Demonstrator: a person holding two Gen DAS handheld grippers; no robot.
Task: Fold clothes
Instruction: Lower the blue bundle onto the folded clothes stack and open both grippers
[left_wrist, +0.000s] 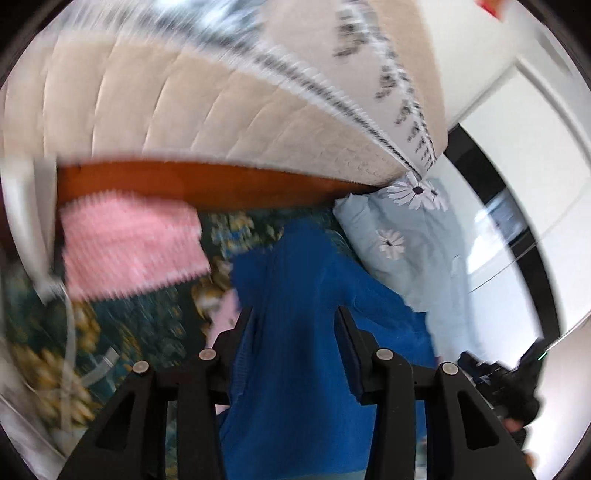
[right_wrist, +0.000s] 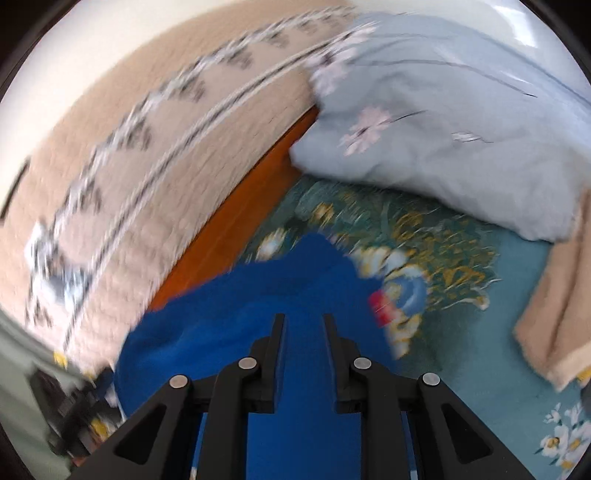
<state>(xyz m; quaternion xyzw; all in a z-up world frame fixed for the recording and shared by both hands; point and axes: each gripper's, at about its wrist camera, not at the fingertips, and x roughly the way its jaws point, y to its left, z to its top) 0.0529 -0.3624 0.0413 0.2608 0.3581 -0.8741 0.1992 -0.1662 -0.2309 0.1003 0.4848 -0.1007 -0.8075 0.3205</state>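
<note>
A blue knit sweater (left_wrist: 295, 266) lies bunched on a teal floral bedsheet (left_wrist: 155, 317). In the left wrist view it fills the whole gap between the fingers of my left gripper (left_wrist: 295, 317), which is shut on a thick fold. The right wrist view shows the same sweater (right_wrist: 229, 306) spread toward the left, with a red label (right_wrist: 380, 306) at its right edge. My right gripper (right_wrist: 303, 321) is shut on it, jaws close together with blue cloth between them. Both views are blurred by motion.
A folded pink knit (left_wrist: 129, 243) lies left of the sweater. A light-blue daisy-print pillow (right_wrist: 443, 129) sits at the back. A beige quilted mattress (left_wrist: 184, 110) on an orange wooden frame (left_wrist: 184, 181) borders the sheet. A folded beige cloth (right_wrist: 554, 325) lies right. A white cable (left_wrist: 70, 332) hangs left.
</note>
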